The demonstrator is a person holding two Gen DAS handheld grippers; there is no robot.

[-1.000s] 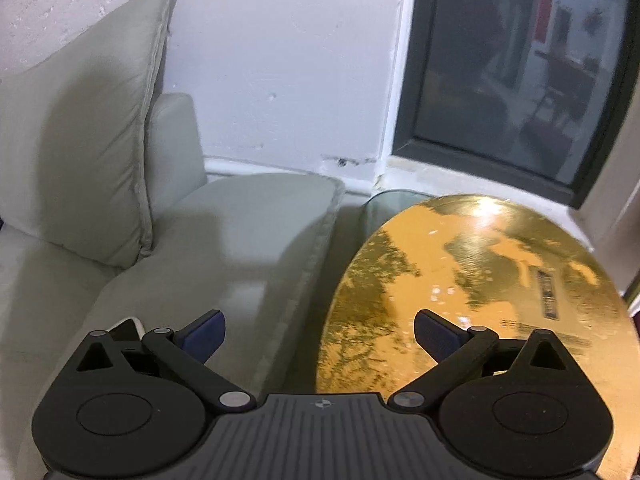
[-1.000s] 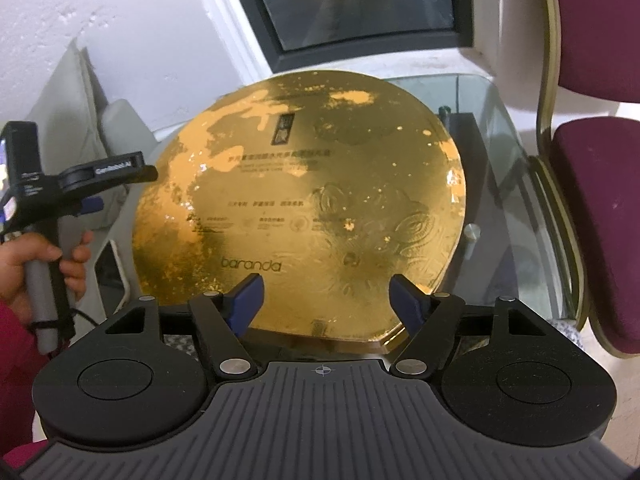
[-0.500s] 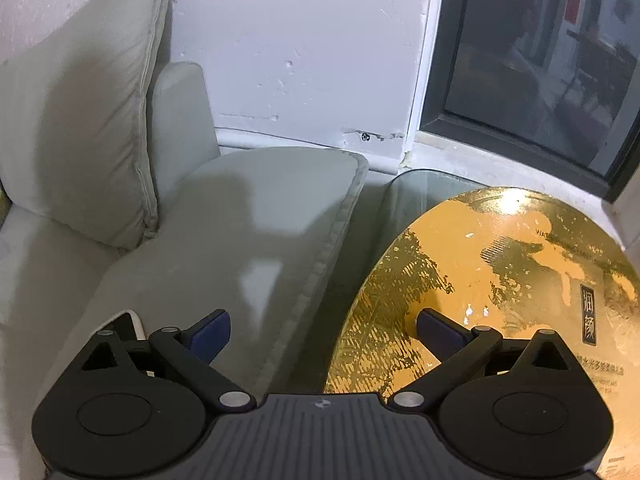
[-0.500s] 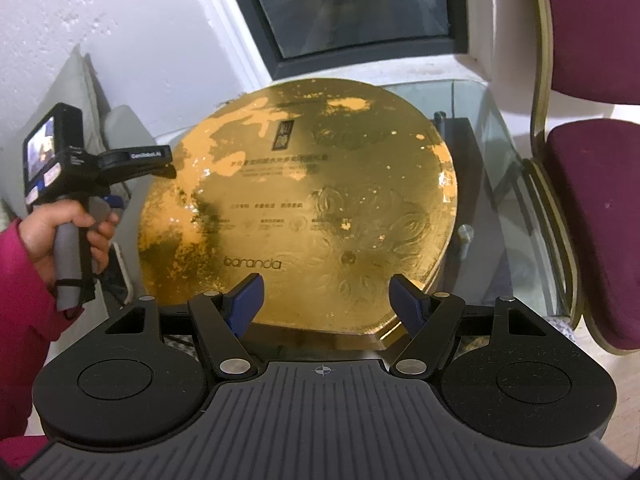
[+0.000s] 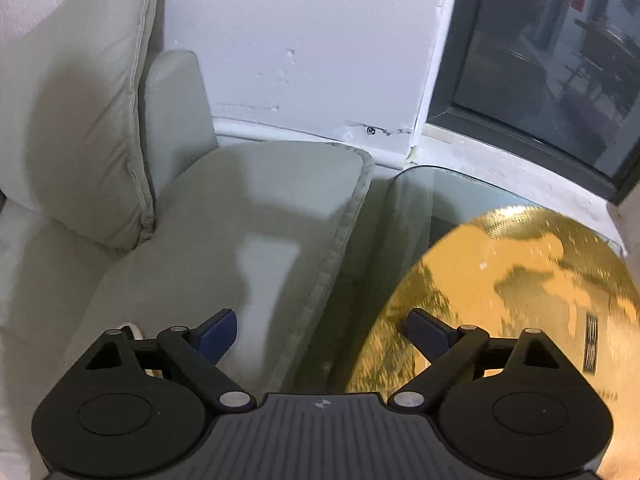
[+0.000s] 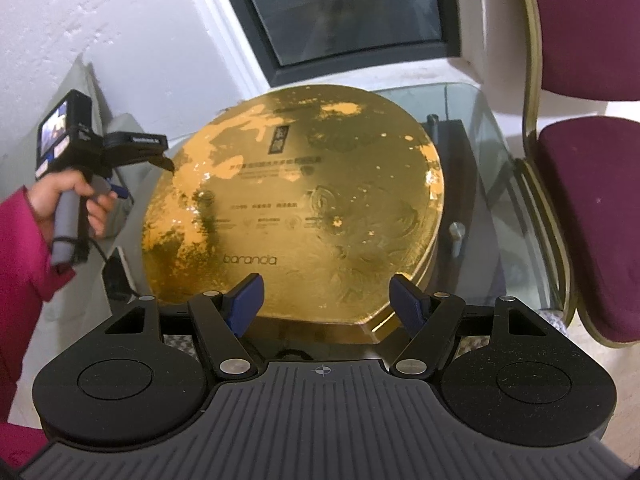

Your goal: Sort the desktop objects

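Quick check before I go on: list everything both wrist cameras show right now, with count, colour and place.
Round box: one, gold, printed "baranda", on the glass table.
Glass table: one, clear, below the window.
Window: one, dark frame, in the white wall.
Sofa: one, pale grey-green, left of the table.
Back cushion: one, same fabric, upright on the sofa.
Chair: one, maroon with gold frame, right of the table.
Left gripper: open, blue pads, empty, between sofa and box.
Right gripper: open, blue pads, empty, at the box's near edge.
Left hand: pink sleeve, holding the left gripper's handle.
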